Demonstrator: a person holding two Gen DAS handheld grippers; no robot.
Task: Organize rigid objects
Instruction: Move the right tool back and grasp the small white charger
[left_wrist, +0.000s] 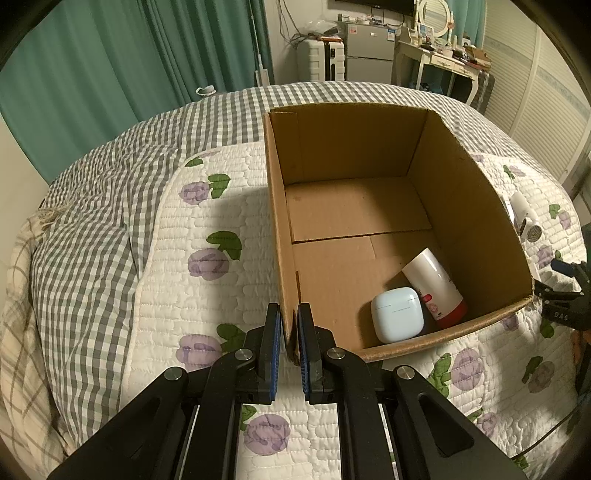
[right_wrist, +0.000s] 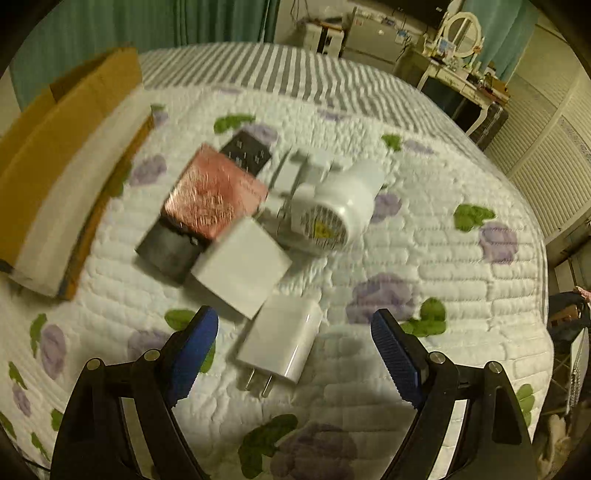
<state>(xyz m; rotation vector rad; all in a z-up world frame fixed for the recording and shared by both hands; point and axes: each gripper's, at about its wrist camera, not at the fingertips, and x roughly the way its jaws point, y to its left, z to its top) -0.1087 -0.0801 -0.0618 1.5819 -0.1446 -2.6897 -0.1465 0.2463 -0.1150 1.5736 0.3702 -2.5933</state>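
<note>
An open cardboard box (left_wrist: 476, 206) sits on the quilted bed. Inside lie a white earbud case (left_wrist: 397, 314) and a white bottle with a red base (left_wrist: 436, 284). My left gripper (left_wrist: 290, 325) is shut on the box's near-left corner wall. My right gripper (right_wrist: 293, 343) is open above a white charger plug (right_wrist: 282, 341) on the quilt. Beyond it lie a white square box (right_wrist: 242, 267), a pink box (right_wrist: 214, 192), a black object (right_wrist: 168, 253), another black item (right_wrist: 245, 151) and a white round adapter (right_wrist: 340, 206). The box also shows in the right wrist view (right_wrist: 55, 147).
The bed has a floral quilt (left_wrist: 207, 280) and a grey checked cover (left_wrist: 92, 221). Green curtains (left_wrist: 110, 55), a fridge (left_wrist: 369, 48) and a white dresser (left_wrist: 443, 59) stand beyond the bed. The right gripper shows at the left wrist view's right edge (left_wrist: 569, 295).
</note>
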